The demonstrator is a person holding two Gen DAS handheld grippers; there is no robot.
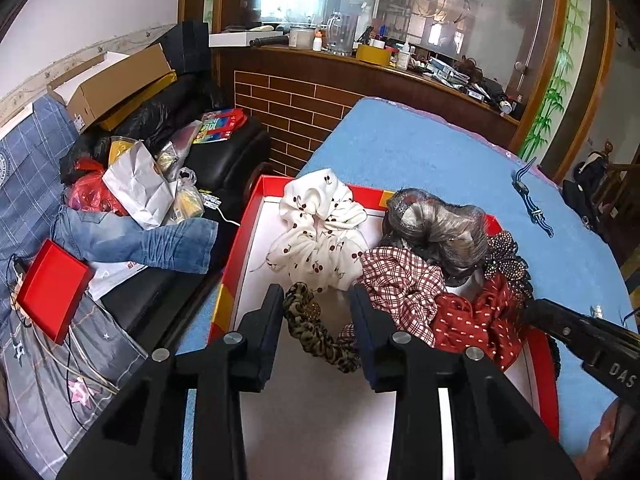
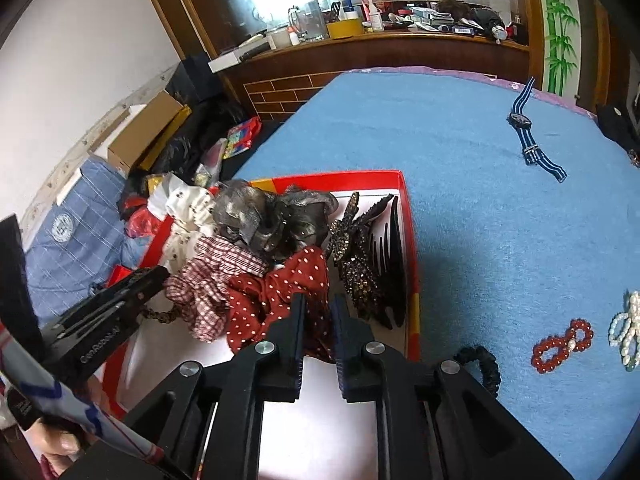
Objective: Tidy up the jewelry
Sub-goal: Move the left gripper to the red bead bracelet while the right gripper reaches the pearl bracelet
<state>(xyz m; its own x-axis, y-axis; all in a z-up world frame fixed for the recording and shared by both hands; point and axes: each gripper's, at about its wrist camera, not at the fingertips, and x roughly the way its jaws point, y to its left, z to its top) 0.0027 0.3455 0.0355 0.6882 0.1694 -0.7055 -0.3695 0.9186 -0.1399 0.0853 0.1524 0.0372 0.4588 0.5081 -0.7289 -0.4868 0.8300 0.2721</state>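
A red box with a white floor [image 1: 256, 216] [image 2: 408, 208] lies on the blue cloth and holds several hair pieces. My left gripper [image 1: 316, 300] is open over the box, and a leopard-print scrunchie [image 1: 316, 332] lies between its fingers. My right gripper [image 2: 318, 304] hangs over the red dotted scrunchie [image 2: 280, 296] [image 1: 476, 324] with a narrow gap between its fingers and nothing held. A white cherry scrunchie [image 1: 320, 236], a red checked scrunchie [image 1: 400, 284] [image 2: 216, 272], a grey hair net [image 1: 436, 224] [image 2: 272, 216] and a dark beaded clip [image 2: 356, 264] also lie in the box.
On the blue cloth [image 2: 460, 160] lie a striped blue watch [image 2: 532, 136] [image 1: 528, 200], a red bead bracelet [image 2: 560, 344], a white pearl bracelet [image 2: 628, 328] and a black scrunchie [image 2: 486, 364]. A cluttered sofa [image 1: 120, 184] stands to the left and a wooden counter [image 1: 360, 68] behind.
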